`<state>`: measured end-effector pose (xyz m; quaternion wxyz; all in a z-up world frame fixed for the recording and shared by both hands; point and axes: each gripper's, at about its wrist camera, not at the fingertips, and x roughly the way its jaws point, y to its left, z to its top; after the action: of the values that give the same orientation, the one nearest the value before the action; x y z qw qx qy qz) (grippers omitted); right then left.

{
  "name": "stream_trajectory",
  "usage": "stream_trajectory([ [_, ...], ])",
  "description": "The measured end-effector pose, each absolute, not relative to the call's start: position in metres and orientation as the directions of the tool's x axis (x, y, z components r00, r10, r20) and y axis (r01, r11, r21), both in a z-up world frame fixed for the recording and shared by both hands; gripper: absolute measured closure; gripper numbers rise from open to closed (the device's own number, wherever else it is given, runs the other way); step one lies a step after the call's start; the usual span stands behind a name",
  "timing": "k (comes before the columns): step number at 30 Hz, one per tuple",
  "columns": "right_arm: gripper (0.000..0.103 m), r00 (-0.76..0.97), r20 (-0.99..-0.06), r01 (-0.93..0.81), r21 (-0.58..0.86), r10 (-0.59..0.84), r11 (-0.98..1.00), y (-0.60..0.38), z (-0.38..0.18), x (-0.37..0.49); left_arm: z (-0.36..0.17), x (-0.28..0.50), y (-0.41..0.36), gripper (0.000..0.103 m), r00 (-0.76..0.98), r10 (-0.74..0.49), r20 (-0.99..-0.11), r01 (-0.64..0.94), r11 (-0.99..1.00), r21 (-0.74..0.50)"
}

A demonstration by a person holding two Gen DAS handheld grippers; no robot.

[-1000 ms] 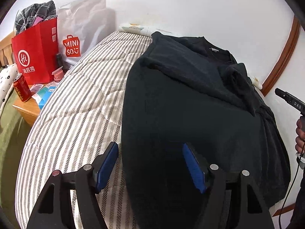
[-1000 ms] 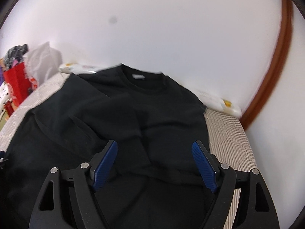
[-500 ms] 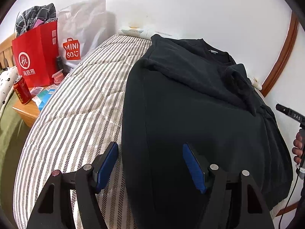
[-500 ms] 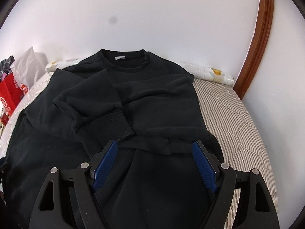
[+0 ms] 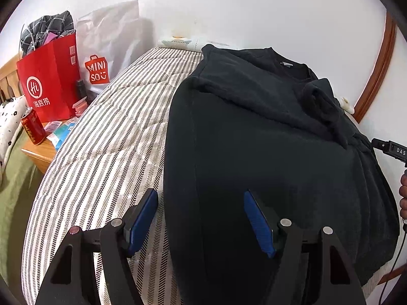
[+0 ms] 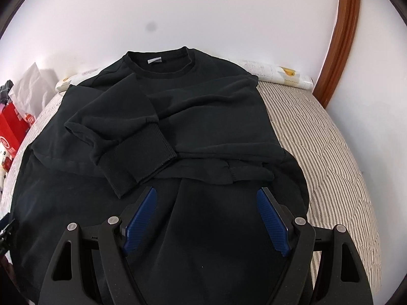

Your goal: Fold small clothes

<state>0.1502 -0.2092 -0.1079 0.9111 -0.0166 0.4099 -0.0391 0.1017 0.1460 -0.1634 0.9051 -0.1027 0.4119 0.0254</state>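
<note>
A black sweatshirt [image 5: 267, 139] lies flat on the striped bed [image 5: 109, 150], neck toward the wall. In the right wrist view the sweatshirt [image 6: 178, 127] has both sleeves folded across the chest, with a ribbed cuff [image 6: 140, 162] near the middle. My left gripper [image 5: 201, 218] is open and empty over the sweatshirt's left lower edge. My right gripper [image 6: 207, 218] is open and empty above the lower body of the sweatshirt. The right gripper's tip [image 5: 389, 148] and the hand holding it show at the right edge of the left wrist view.
A red paper bag [image 5: 48, 86] and a white Miniso bag [image 5: 106, 58] stand left of the bed by a red can [image 5: 33, 127] on a wooden nightstand [image 5: 38, 152]. A white wall and a brown wooden frame [image 6: 340, 38] bound the bed behind and right.
The right gripper has pulled back and risen, so more of the sweatshirt and its folded sleeves show. The left gripper has barely moved. Both stay open.
</note>
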Motion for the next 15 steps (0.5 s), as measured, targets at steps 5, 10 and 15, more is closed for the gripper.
stream_trajectory([
  [5, 0.023, 0.667, -0.737, 0.068, -0.080, -0.105, 0.994, -0.209, -0.104, 0.153, -0.163, 0.101, 0.147, 0.035, 0.662, -0.047, -0.748, -0.130, 0.976, -0.176],
  [10, 0.023, 0.671, -0.734, 0.073, -0.077, -0.106, 0.994, -0.215, -0.104, 0.154, -0.164, 0.103, 0.142, 0.032, 0.651, -0.028, -0.758, -0.126, 0.982, -0.144],
  [15, 0.035, 0.676, -0.728, 0.071, -0.091, -0.115, 0.993, -0.220, -0.110, 0.154, -0.165, 0.103, 0.141, 0.032, 0.649, -0.021, -0.761, -0.125, 0.983, -0.134],
])
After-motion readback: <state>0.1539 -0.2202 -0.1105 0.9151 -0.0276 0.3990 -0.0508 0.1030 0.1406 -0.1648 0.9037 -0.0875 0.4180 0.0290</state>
